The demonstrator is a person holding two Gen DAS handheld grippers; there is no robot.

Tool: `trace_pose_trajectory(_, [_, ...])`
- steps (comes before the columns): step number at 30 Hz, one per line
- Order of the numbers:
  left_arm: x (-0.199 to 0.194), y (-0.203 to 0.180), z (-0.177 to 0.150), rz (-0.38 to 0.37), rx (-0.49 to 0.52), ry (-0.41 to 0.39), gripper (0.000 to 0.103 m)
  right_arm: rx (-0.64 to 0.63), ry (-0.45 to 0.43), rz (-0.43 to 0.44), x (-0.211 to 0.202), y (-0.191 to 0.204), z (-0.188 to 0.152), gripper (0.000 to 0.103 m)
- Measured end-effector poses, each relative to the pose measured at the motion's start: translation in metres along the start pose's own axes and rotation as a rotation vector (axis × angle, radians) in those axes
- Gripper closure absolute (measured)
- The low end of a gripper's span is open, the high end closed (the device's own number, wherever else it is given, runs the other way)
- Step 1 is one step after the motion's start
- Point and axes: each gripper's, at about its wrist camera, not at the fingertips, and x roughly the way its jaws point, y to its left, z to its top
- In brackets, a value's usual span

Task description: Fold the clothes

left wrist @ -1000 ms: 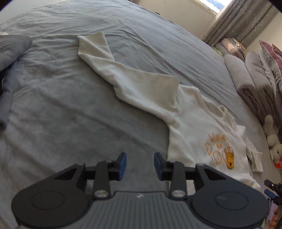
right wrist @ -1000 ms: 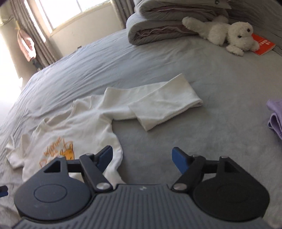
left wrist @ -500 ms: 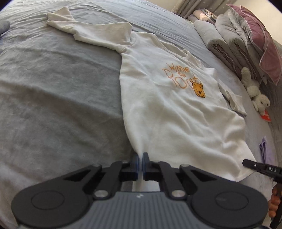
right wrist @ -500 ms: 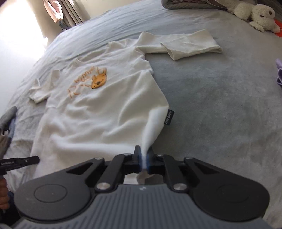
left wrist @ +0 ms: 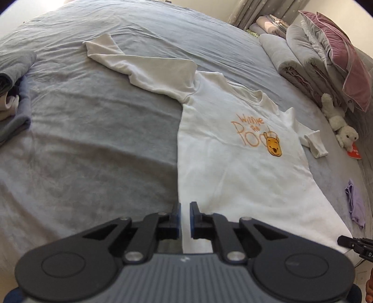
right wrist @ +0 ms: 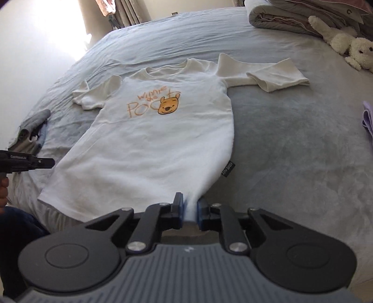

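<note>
Hem corners come first in both wrist views: the left gripper [left wrist: 184, 218] has its jaws drawn almost together with a thin white edge of the sweatshirt [left wrist: 233, 163] between the blue pads, and the right gripper [right wrist: 190, 211] pinches a bunched tuck of the opposite hem corner, jaws nearly closed on the cloth. Beside that corner a small dark side label [right wrist: 228, 169] hangs off the seam. The white long-sleeved sweatshirt lies face up on the grey bed [left wrist: 81, 139], body pulled fairly flat, the orange bear print [right wrist: 169, 106] on the chest beyond. It looks like a soft, light, thick knit that will drape and sag wherever it is not held, so it should be carried by two points and kept lightly taut; seams, hem corners and shoulders are probably the surest holds, since a pinch on a single layer mid-panel would only drag a peak. Farther off, both sleeves are doubled back on themselves and need straightening or laying inward. Beyond lie a grey folded garment [left wrist: 14, 70], rolled quilts [right wrist: 279, 16], a plush toy [right wrist: 345, 44] and a lilac cloth [left wrist: 355, 206].
</note>
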Motion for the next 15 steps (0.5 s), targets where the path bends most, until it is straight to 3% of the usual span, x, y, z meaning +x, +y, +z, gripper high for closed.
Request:
trace_pose_trajectory(2, [-0.004,-0.002,0.004,0.021,0.025,-0.046,0.092,-0.011,-0.040,0.001,0.002,0.006,0.011,0.057])
trace_pose_trajectory(4, [-0.007,-0.013,0.010,0.040,0.085,-0.090,0.076,-0.024,-0.080,-0.002,0.005,0.011,0.022,0.042])
trace_pose_trajectory(5, [-0.004,-0.022,0.014,0.063,0.124,-0.111,0.062,-0.034,-0.098,-0.012,0.008,0.012,0.031,0.036])
trace_pose_trajectory(6, [-0.001,-0.031,0.017,0.085,0.162,-0.131,0.055,-0.041,-0.114,-0.022,0.012,0.013,0.040,0.033])
trace_pose_trajectory(10, [0.023,-0.048,0.035,0.131,0.217,-0.143,0.050,-0.037,-0.153,-0.060,0.029,0.010,0.072,0.020])
trace_pose_trajectory(15, [0.044,-0.054,0.055,0.166,0.207,-0.156,0.045,0.000,-0.156,-0.168,0.047,0.001,0.096,0.018])
